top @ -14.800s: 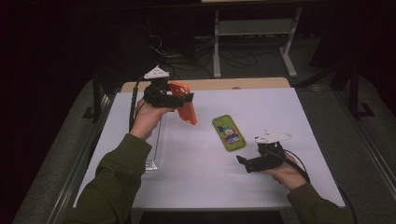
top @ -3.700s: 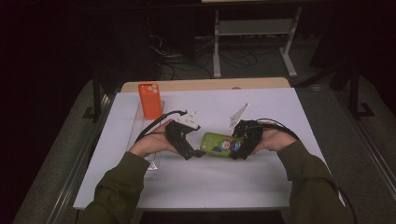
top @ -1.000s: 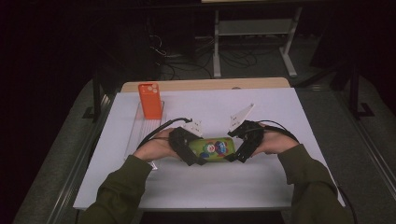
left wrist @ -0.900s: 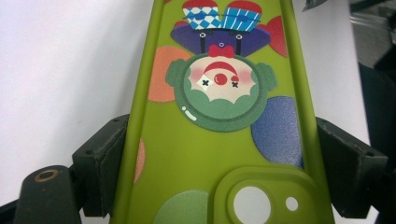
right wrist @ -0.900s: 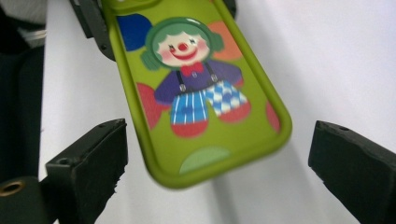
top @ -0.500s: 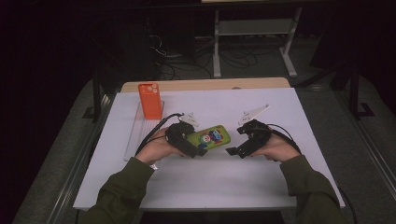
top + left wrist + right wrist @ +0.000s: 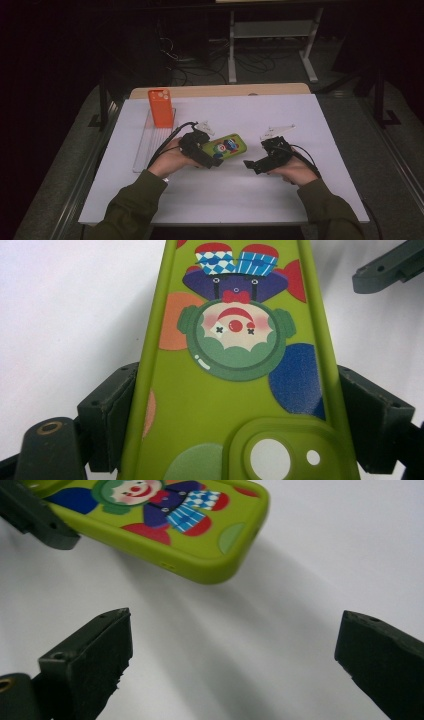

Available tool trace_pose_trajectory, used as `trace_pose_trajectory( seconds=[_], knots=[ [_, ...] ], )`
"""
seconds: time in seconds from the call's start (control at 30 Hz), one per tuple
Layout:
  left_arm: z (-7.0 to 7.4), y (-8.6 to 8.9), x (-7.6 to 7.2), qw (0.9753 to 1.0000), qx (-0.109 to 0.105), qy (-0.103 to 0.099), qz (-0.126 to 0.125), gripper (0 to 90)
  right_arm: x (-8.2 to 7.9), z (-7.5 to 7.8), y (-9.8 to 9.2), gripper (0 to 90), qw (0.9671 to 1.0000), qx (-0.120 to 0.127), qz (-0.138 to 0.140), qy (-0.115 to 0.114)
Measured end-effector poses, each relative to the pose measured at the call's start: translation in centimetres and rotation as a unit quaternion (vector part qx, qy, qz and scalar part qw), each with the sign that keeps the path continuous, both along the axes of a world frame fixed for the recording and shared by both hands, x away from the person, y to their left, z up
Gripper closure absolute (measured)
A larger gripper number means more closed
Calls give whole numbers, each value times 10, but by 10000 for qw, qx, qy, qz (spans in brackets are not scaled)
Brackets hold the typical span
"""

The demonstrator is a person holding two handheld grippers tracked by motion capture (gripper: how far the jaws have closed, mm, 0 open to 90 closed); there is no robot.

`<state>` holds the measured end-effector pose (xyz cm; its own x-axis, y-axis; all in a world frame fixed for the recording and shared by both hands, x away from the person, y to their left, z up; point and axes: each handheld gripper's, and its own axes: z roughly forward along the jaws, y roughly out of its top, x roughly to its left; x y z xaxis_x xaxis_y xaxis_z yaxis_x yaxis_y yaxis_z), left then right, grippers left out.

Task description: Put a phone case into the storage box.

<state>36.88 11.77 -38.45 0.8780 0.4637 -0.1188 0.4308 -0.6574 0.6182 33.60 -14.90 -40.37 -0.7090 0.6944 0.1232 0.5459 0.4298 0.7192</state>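
The green phone case (image 7: 226, 147) with the clown print sits near the middle of the desk (image 7: 320, 200), lifted clear of the white top at its free end, as its shadow in the right gripper view shows. The left gripper (image 7: 207, 159) clamps it by both long edges at the camera-hole end. The right gripper (image 7: 251, 165) rests just beside the case's free end, jaws spread wide and empty. An orange phone case (image 7: 160, 107) stands upright in a clear rack (image 7: 145, 150) near the desk's far left corner.
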Motion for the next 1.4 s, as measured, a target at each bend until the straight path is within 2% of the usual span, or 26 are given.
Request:
trace_pose_trajectory(
  seconds=[0.1,0.2,0.3,0.37,0.6,0.7,0.8,0.87,1.03,1.13,1.27,1.33,1.4],
  knots=[
    [1,2,2,10000,21,-22,-23,149,-3,-5,-2,17,9997,84,-171,-142],
    [1,2,2,10000,-18,-7,-1,149,-2,-9,-1,17,9994,15,-235,-236],
    [1,2,3,10000,0,-7,-13,149,-1,-10,0,17,9991,-57,-205,-373],
    [1,1,2,10000,-82,-5,49,149,-1,-10,1,17,9989,-68,-187,-429],
    [2,2,3,9999,-132,-58,62,149,-1,-12,5,17,9957,-395,-141,-823],
    [2,4,4,10000,-55,-70,9,149,-3,-12,7,17,9940,-495,-97,-972],
    [2,4,4,10000,-36,-74,-1,149,-5,-12,9,16,9907,-699,-23,-1165],
    [2,3,3,9999,-112,-68,67,149,-7,-11,12,16,9891,-774,23,-1249],
    [2,3,3,9999,-107,-74,65,149,-11,-11,16,16,9855,-927,129,-1413],
    [1,3,3,9999,-85,-90,41,150,-13,-12,19,17,9797,-1113,172,-1659],
    [1,2,3,9999,-67,-112,11,150,-15,-10,22,17,9744,-1220,208,-1877],
    [2,3,3,9999,21,-124,-67,150,-16,-10,22,18,9714,-1275,238,-1990],
    [1,1,3,9999,-42,-112,-21,150,-18,-9,23,17,9691,-1311,250,-2073]
  ],
)
